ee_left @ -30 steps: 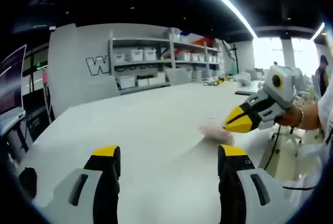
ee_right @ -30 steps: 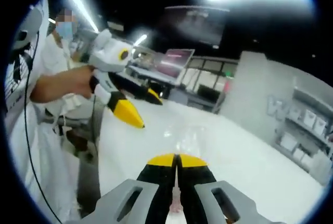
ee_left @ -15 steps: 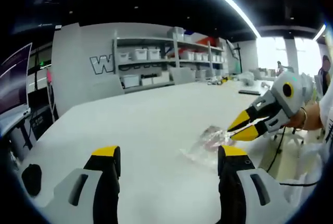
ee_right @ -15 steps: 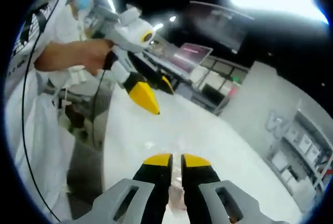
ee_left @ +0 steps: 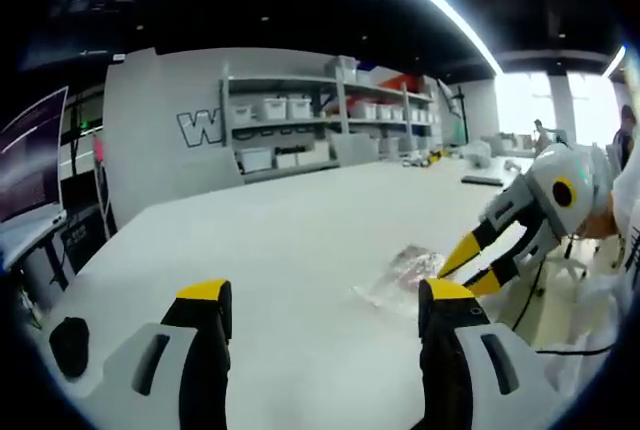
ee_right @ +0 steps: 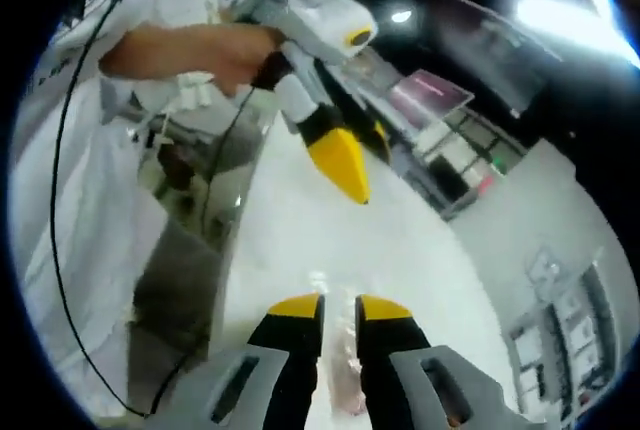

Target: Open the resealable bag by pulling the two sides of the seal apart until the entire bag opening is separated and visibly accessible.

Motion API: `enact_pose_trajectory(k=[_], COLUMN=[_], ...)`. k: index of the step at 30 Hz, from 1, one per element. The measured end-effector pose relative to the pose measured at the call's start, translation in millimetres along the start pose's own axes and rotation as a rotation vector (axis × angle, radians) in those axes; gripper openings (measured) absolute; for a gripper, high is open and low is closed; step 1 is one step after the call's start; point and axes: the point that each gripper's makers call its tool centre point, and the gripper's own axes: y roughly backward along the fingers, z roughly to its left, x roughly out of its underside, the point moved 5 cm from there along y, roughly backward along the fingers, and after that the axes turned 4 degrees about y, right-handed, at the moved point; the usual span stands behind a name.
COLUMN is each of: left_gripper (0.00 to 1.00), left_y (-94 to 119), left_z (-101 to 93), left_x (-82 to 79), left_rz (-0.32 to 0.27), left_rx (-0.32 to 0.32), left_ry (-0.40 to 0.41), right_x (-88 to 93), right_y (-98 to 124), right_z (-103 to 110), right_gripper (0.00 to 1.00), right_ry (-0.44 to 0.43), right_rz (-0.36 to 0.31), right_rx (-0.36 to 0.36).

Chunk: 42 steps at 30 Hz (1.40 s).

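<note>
A clear resealable bag with something pinkish inside lies flat on the white table. In the left gripper view my left gripper hovers over the table, open wide with nothing between its yellow tips, the bag just ahead of its right jaw. My right gripper comes in from the right, open, its tips at the bag's near edge. In the right gripper view my right gripper shows a narrow gap, with the bag low between the jaws. My left gripper hangs above, held by a hand.
Shelves with white bins line the far wall, and a monitor stands at the left. The table's edge runs beside a person in white with a dangling cable. Another desk stands at the back right.
My right gripper was shut on the bag and lifted; it has opened and dropped lower. The bag has come down and now lies flat on the table. My left gripper stays open.
</note>
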Motion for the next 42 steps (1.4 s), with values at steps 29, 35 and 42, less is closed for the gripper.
enact_pose_trajectory(k=[29, 35, 42], left_gripper=[0.74, 0.74, 0.73], left_y=[1.9, 3.2, 1.6], left_z=[3.8, 2.1, -8.0], left_x=[0.4, -0.1, -0.6], left_rz=[-0.030, -0.029, -0.029], left_rx=[0.001, 0.010, 0.067], left_ry=[0.026, 0.022, 0.009], right_x=[1.4, 3.7, 7.0], right_y=[-18.2, -22.6, -26.4], right_z=[3.7, 2.2, 2.5], right_gripper=[0.12, 0.11, 0.08], right_ry=[0.190, 0.217, 0.236], right_rz=[0.127, 0.141, 0.166], right_rx=[-0.042, -0.028, 0.002])
